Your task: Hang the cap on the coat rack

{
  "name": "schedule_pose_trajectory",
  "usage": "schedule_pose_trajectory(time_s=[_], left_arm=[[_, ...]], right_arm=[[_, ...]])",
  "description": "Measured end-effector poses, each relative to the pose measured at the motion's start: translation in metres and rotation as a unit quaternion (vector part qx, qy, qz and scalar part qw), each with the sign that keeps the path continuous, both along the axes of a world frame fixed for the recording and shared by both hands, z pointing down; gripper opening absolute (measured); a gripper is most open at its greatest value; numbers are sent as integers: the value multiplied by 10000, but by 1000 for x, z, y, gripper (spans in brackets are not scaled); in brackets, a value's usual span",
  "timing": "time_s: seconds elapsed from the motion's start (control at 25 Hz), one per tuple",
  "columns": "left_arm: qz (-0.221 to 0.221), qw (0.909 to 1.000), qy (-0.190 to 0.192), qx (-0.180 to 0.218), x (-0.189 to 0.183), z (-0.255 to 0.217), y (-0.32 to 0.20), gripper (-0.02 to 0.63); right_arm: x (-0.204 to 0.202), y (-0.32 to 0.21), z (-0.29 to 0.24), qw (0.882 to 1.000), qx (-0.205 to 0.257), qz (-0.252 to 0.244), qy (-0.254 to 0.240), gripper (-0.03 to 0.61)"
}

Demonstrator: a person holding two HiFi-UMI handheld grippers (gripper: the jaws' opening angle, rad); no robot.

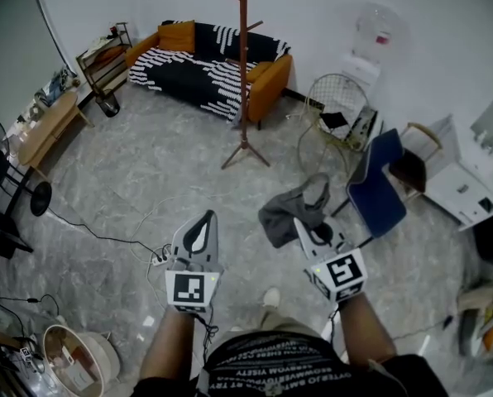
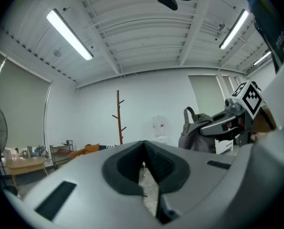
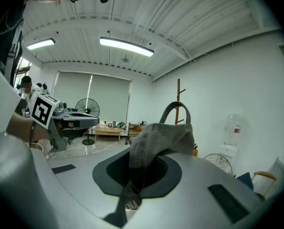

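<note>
Head view first: I've got the cap (image 1: 289, 212) pinched in my right gripper (image 1: 306, 228), grey fabric drooping from the jaws. It's well short of the coat rack (image 1: 244, 64), which stands bare across the floor ahead.

Right gripper view confirms it: jaws squeezed down on a fold of the cap, strap loop arching up, the rack's trunk showing just behind it. My left gripper (image 1: 203, 218) rides alongside, jaws drawn nearly together on nothing at all (just a sliver of floor shows between the pads).

So, by my reckoning, the pick-up is done, the carry is under way and the hanging is not yet done. I need to close on the rack and lift the cap over one of its upper pegs.

The floor (image 1: 147, 180) is pale grey marbled tile, glossy, with a power strip (image 1: 158, 259) and cable on my side of the rack. Behind the rack, an orange sofa (image 1: 209, 60) with a black-and-white throw sits against the white wall. Right of the rack are a wire chair (image 1: 333, 110) and a blue chair (image 1: 377, 184); far left of it, a low wooden table (image 1: 48, 126).
</note>
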State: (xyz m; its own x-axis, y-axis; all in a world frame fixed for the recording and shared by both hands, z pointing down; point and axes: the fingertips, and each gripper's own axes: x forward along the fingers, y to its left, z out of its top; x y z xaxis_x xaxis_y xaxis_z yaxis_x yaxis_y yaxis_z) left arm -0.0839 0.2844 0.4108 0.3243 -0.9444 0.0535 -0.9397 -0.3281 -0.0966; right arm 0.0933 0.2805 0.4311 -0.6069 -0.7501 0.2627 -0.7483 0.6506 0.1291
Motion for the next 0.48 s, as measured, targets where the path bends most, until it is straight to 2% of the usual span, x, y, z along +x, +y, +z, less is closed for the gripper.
schedule_pose_trajectory(time_s=[0.48], left_arm=[[-203,9997,-92,41,32,-14,-57,0]], right_arm=[[31,-63,-12,9997,25,-237,-36,14]])
